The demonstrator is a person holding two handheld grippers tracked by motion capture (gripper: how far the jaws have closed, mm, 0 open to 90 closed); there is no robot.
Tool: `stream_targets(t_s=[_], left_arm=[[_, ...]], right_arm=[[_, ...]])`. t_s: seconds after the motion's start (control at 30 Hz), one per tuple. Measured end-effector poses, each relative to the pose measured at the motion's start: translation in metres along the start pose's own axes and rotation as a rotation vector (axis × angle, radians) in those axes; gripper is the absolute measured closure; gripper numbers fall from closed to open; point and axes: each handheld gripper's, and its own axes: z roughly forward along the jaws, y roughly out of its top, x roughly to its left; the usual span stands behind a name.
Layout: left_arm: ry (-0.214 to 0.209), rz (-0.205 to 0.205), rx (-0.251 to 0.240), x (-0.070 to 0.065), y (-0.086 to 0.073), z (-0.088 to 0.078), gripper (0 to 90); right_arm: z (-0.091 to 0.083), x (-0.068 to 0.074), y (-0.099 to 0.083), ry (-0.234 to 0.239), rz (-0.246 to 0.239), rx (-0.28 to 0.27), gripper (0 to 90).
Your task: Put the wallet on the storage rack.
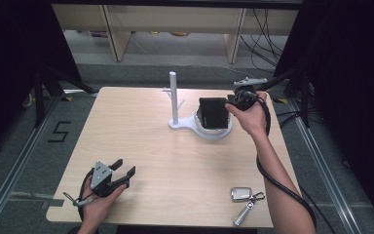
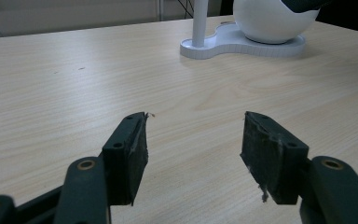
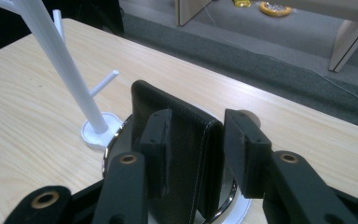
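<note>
On the pale wooden tabletop (image 1: 175, 161), the right hand-held gripper (image 3: 193, 140) grasps a black wallet (image 3: 186, 140) over the far white stand's bowl (image 1: 221, 132), seemingly mid-placement or removal, while the left hand-held gripper (image 2: 193, 149) rests released near left, keys (image 1: 243, 197) untouched.

We record a pale wood-grain tabletop (image 1: 175, 161). The stand (image 1: 174, 97) with its post, pegs and rounded bowl base (image 2: 270, 21) is white throughout. The wallet (image 3: 186, 140) is black, pebble-textured leather with light stitching along its edge. Both grippers, left (image 2: 193, 149) and right (image 3: 196, 144), are black; the left carries a grey plate (image 1: 101, 174). The key fob (image 1: 242, 194) is silver.
</note>
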Motion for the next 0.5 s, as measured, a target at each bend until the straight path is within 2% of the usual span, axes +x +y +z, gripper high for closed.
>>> stream_targets(t_s=[0.07,0.13,0.2,0.23,0.3,0.33,0.37,0.4,0.43,0.47,0.5], left_arm=[[0.001,-0.002,-0.002,0.000,0.000,0.000,39.8],[0.000,-0.007,-0.008,-0.001,0.000,0.000,39.8],[-0.002,-0.004,-0.008,-0.001,0.000,0.000,39.8],[-0.001,-0.004,-0.007,-0.001,0.000,0.000,39.8],[0.000,-0.004,-0.005,-0.001,0.000,0.000,39.8],[-0.001,-0.004,-0.004,-0.001,0.000,0.001,39.8],[-0.001,-0.004,-0.004,-0.001,0.000,0.001,39.7],[0.000,-0.003,-0.005,-0.001,0.000,0.001,39.7],[0.001,-0.004,-0.005,-0.001,0.000,0.000,39.7],[0.001,-0.004,-0.005,-0.001,0.000,0.000,39.7],[0.002,-0.004,-0.004,-0.001,0.000,0.001,39.7]], right_arm=[[-0.002,-0.002,0.001,0.002,-0.024,-0.006,60.6],[-0.005,0.000,0.000,0.008,-0.001,-0.001,59.2],[-0.008,-0.001,0.000,0.015,-0.014,0.016,58.8],[-0.011,0.001,0.000,0.017,0.004,0.026,58.0],[-0.015,-0.001,0.000,0.029,-0.003,0.030,57.2],[-0.022,-0.001,-0.002,0.026,0.017,0.055,56.3],[-0.022,-0.001,-0.002,0.026,0.017,0.055,56.3],[-0.025,-0.001,-0.003,0.030,0.038,0.067,56.0],[-0.030,-0.007,-0.006,0.035,0.024,0.071,55.9],[-0.030,-0.007,-0.006,0.035,0.024,0.071,55.9],[-0.033,-0.007,-0.007,0.026,0.047,0.090,56.0]])
